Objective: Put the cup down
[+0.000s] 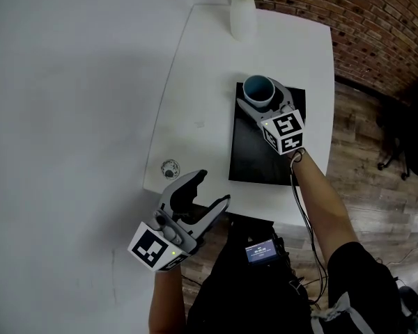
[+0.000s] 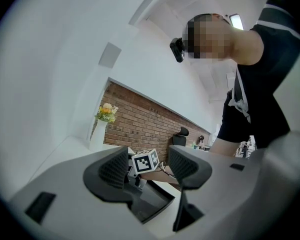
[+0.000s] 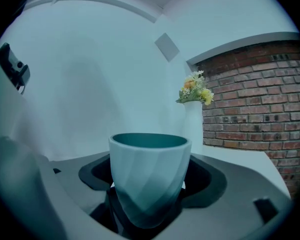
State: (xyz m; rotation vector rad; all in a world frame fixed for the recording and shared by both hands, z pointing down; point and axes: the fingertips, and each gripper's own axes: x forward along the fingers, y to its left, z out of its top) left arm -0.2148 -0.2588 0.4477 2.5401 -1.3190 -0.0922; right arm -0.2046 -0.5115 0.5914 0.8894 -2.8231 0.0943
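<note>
A pale blue-green ribbed cup stands upright between the jaws of my right gripper, over the far end of a black mat on the white table. In the right gripper view the cup fills the gap and both jaws close against its sides; its base hangs just over the dark mat. My left gripper is at the table's near edge, jaws spread with nothing between them. In the left gripper view it looks across the mat toward the right gripper's marker cube.
A white vase with flowers stands at the table's far end. A small round object lies near the table's left front corner. A brick wall and wooden floor with a chair base are to the right.
</note>
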